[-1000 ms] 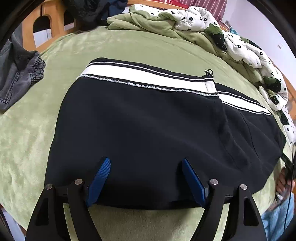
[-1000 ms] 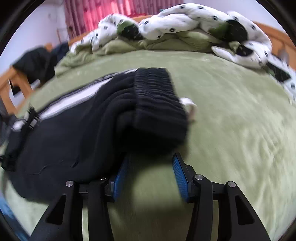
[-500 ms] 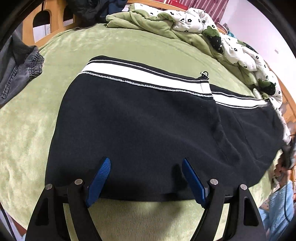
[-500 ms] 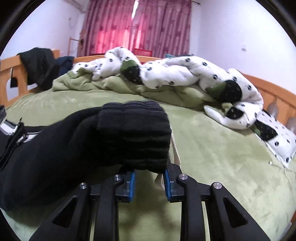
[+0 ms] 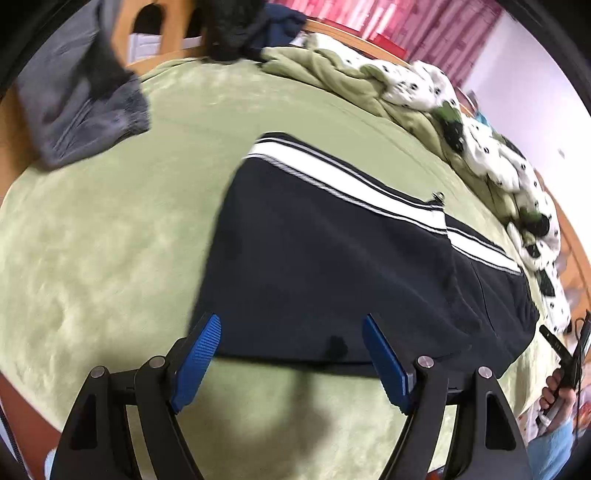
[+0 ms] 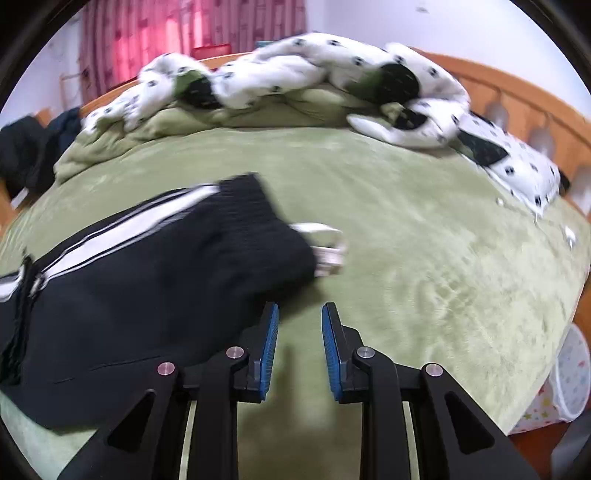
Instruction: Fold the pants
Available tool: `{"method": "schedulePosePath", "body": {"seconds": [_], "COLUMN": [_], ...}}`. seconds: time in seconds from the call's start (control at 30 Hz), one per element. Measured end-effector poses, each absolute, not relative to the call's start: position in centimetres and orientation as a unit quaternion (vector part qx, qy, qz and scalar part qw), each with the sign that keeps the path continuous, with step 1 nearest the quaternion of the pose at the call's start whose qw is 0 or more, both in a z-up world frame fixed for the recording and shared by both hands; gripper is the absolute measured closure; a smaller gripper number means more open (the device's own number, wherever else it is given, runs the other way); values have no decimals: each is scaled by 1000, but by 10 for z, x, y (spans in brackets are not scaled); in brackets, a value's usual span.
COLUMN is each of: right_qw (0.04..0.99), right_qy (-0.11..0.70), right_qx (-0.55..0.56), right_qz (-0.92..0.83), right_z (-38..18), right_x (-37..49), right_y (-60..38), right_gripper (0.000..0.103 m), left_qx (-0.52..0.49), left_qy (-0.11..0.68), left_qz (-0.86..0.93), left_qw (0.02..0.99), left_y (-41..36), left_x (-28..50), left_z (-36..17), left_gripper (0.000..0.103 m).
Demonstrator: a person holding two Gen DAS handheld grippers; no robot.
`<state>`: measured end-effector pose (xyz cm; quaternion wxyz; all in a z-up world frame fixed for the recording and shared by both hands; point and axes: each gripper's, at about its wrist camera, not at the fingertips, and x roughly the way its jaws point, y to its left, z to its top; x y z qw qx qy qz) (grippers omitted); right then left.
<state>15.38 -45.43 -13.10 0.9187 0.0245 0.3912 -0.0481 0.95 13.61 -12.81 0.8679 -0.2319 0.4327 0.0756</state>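
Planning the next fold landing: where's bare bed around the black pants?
Free: green blanket between black pants and grey garment; the wide stretch right of the waistband, up to the spotted duvet. Crowded: the far edge under the duvet, and the dark clothes at the corner.

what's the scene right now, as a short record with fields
surface: green blanket on a bed
pants: black pants with white side stripe, lying flat
left gripper: jaws wide, at the pants' near edge, nothing pinched
right gripper: jaws narrow, nothing between them, beside the ribbed waistband
elsewhere: spotted duvet, grey garment
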Motion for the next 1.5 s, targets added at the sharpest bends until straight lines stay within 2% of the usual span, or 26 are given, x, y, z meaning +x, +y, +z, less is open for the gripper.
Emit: {"method": "schedulePosePath", "body": {"seconds": [0.2, 0.4, 0.53, 0.9, 1.1, 1.33, 1.5], "right_qw": [928, 893, 902, 914, 917, 918, 917], "right_qy": [373, 449, 431, 405, 399, 397, 398], "right_qx": [4, -11, -8, 16, 16, 18, 31], "right_qz": [5, 5, -2, 8, 8, 10, 17], "right_z": [-110, -167, -171, -178, -179, -179, -178], "right_x": [146, 164, 152, 145, 143, 143, 141], "right_y": [-371, -320, -316, -325, -326, -326, -330], "right_gripper": [78, 79, 78, 78, 78, 78, 78], "left_qx": [-219, -199, -193, -263, -334, -370, -443], "left_qy": [445, 464, 458, 410, 363, 386, 360], "left_qz": [87, 73, 70, 44, 42, 44, 25], "left_qw": [864, 860, 865, 872, 869, 844, 820], "left_y": [151, 150, 143, 148, 166, 177, 191], "left_x": [-15, -30, -35, -31, -29, -5, 1], "left_z": [-134, -139, -141, -139, -143, -173, -194], "left_gripper": [35, 35, 35, 35, 35, 35, 35]}}
